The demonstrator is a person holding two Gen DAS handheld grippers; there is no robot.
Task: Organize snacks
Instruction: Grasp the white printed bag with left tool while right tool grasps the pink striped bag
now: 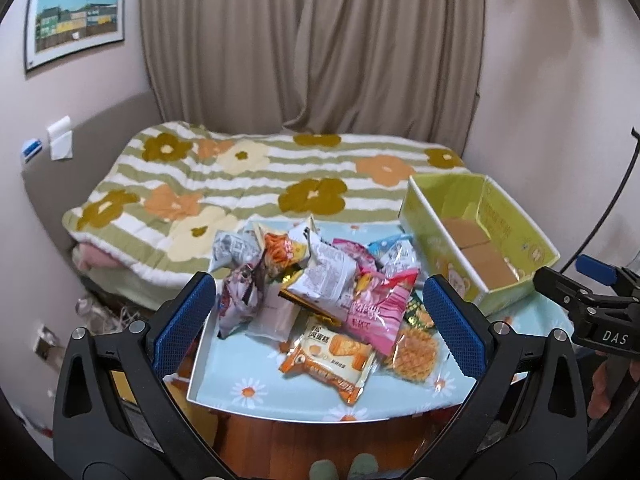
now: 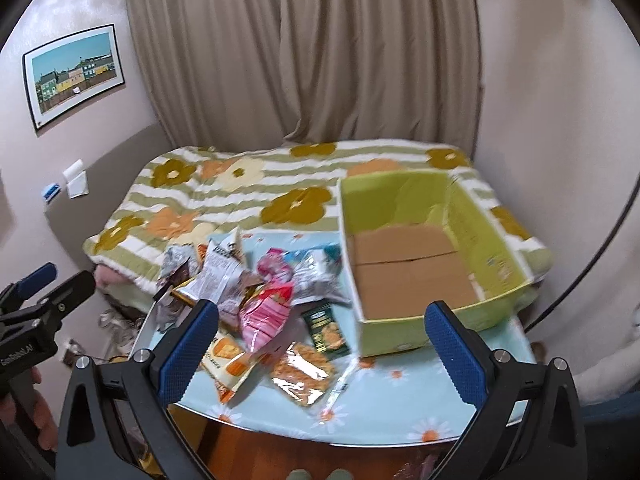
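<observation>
I hold both grippers, left (image 1: 316, 316) and right (image 2: 320, 332), spread empty above the near table (image 1: 224, 384) edge, snack pile (image 1: 316, 292) mid-table left of the empty box (image 2: 408, 264), ready for sorting.

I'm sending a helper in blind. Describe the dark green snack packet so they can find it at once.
Start at the green cardboard box on the daisy-print table. Just left of the box's near corner, at the edge of the snack pile, lies the dark green packet. It is the only dark green wrapper, small and flat, beside the pink bag and above the clear pack of golden crackers.
</observation>
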